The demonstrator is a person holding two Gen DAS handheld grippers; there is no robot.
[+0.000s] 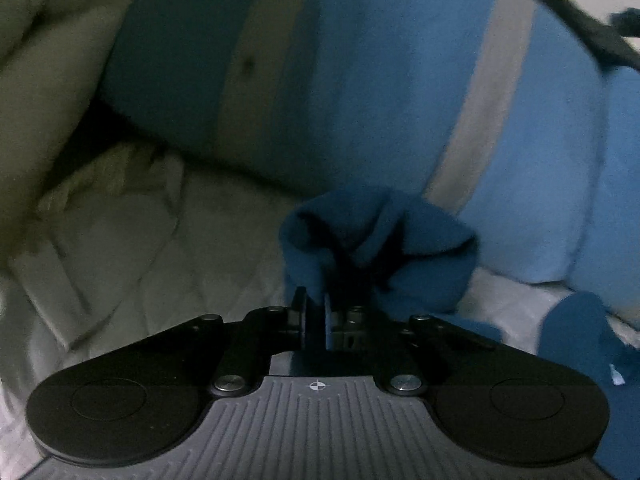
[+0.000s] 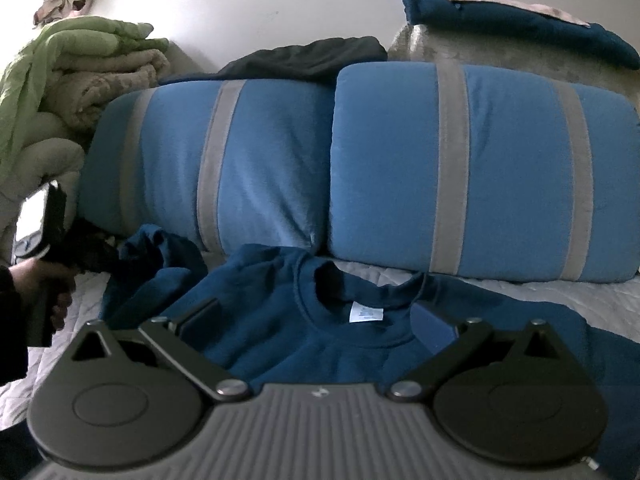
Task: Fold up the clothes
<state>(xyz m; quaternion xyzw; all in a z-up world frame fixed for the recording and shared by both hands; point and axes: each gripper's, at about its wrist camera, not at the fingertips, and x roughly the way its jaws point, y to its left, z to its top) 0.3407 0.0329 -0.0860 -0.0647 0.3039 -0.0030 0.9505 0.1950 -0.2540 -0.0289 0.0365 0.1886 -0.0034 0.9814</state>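
A dark blue sweatshirt (image 2: 340, 344) lies on the quilted bed, collar and white label (image 2: 366, 314) facing me. My left gripper (image 1: 316, 312) is shut on a bunched sleeve of the sweatshirt (image 1: 380, 248), held just above the quilt. In the right wrist view the left gripper (image 2: 108, 254) shows at the far left, held by a hand, pinching that sleeve (image 2: 156, 252). My right gripper (image 2: 316, 320) is open and empty, hovering over the sweatshirt's chest below the collar.
Two blue pillows with grey stripes (image 2: 480, 168) stand against the wall behind the sweatshirt. A black garment (image 2: 312, 58) and a folded dark blue one (image 2: 520, 28) lie on top. Green and beige blankets (image 2: 80, 64) pile up at the left. The white quilt (image 1: 140, 240) covers the bed.
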